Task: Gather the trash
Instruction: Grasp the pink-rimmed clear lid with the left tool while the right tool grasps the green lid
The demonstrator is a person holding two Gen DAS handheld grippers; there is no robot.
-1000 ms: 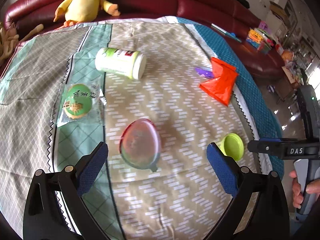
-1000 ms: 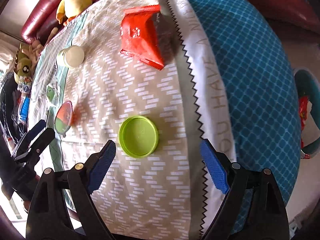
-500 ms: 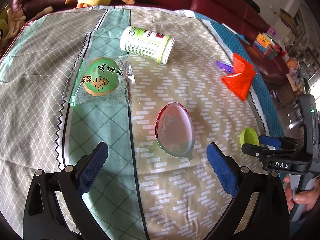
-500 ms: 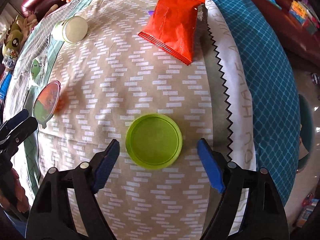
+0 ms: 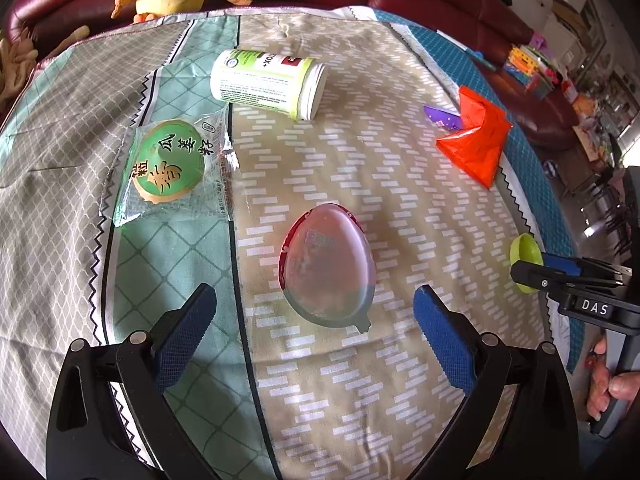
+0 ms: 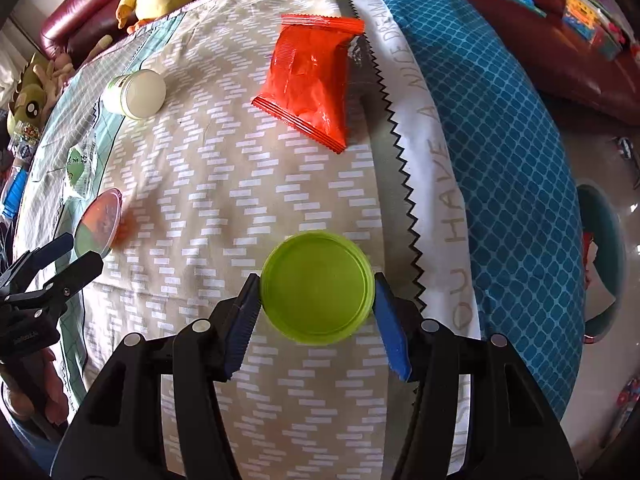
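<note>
Right tool [image 6: 316, 296] pitched steeply down, just closing, pads touching green lid [image 6: 317, 286]

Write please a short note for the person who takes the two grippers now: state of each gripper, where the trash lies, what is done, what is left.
Right gripper: jaws have just been closing and now touch both sides of the green lid, which lies on the tablecloth.
Left gripper: open, above the egg-shaped plastic shell, not touching it.
On the cloth: white canister on its side, wrapped green pastry, red snack bag, purple scrap beside that bag.
Done: nothing lifted yet.
Left: lift the lid, then collect the rest.
</note>
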